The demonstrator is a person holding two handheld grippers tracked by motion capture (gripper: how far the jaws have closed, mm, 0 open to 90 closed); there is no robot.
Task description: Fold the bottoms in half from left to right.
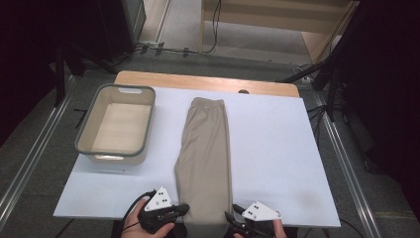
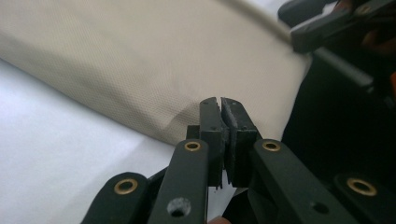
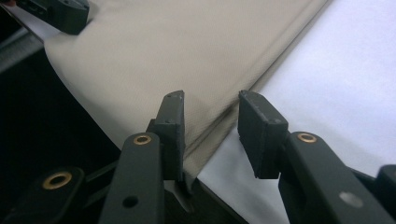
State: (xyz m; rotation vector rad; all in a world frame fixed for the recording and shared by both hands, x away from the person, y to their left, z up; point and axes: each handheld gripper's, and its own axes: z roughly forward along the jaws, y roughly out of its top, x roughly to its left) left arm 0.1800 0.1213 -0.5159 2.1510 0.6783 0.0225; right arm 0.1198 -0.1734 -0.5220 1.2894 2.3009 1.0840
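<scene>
Left tool [image 1: 182, 209] pinching beige trousers [image 1: 204, 148], folded lengthwise, hem overhanging table [image 1: 277, 148]

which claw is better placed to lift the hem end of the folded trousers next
Left, probably. The left claw is shut at the trousers near-edge corner, seemingly pinching the cloth. The right claw stands open astride the opposite edge, gripping nothing.

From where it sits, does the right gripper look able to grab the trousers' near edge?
Probably yes. The right gripper has its jaws apart, straddling the folded side edge of the trousers at the table's near end, with nothing between. The left gripper is shut at the opposite edge, out of its way.
</scene>
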